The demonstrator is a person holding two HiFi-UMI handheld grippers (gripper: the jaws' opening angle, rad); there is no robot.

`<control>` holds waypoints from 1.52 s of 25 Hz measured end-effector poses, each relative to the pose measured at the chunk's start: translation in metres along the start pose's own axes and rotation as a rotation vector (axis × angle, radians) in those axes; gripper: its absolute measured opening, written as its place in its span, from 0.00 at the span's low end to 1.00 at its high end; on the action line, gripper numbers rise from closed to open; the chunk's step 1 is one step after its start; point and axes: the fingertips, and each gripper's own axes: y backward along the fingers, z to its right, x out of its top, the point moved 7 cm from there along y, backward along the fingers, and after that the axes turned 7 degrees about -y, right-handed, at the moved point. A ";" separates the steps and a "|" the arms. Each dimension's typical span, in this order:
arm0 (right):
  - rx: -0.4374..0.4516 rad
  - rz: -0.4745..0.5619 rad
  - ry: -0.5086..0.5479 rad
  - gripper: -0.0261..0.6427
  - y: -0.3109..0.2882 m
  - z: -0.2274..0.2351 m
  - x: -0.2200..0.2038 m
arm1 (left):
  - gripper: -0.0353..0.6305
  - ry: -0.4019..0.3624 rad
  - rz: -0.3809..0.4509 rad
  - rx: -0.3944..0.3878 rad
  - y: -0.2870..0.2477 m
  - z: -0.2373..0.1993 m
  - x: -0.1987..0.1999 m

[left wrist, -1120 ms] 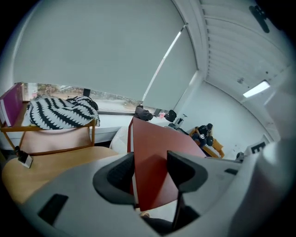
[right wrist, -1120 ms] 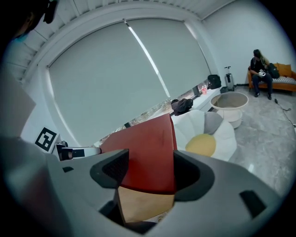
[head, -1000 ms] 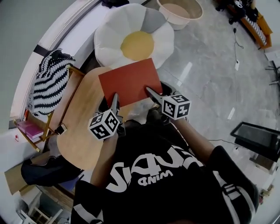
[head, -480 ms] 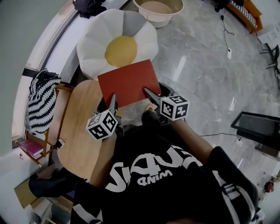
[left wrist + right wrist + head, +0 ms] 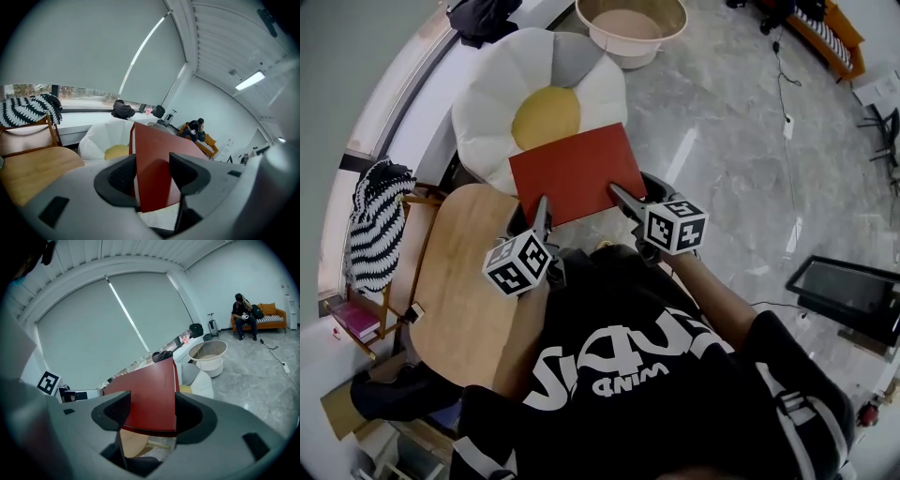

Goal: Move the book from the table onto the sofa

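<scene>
Fingers of left gripper (image 5: 542, 204) and right gripper (image 5: 617, 191) clamp red book (image 5: 574, 173) near sofa (image 5: 487, 103).

Head cam: high above the shoulders, steeply down; left gripper (image 5: 542, 204) and right gripper (image 5: 615, 191) mid-frame. Each gripper cam sits right behind its own jaws, looking along them toward the roller blind (image 5: 84, 324). All three share the red book (image 5: 574, 173) between the jaws and the flower-shaped sofa (image 5: 483, 103) just beyond them.
</scene>
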 end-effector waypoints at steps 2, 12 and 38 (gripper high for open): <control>0.010 0.000 0.000 0.47 -0.003 0.003 0.005 | 0.40 0.001 0.004 0.012 -0.003 0.002 0.005; 0.032 -0.025 0.004 0.47 -0.043 0.014 0.032 | 0.40 0.016 0.004 0.038 -0.041 -0.011 0.028; 0.013 -0.090 -0.021 0.47 -0.241 0.019 0.156 | 0.40 0.029 -0.052 0.049 -0.200 -0.109 0.168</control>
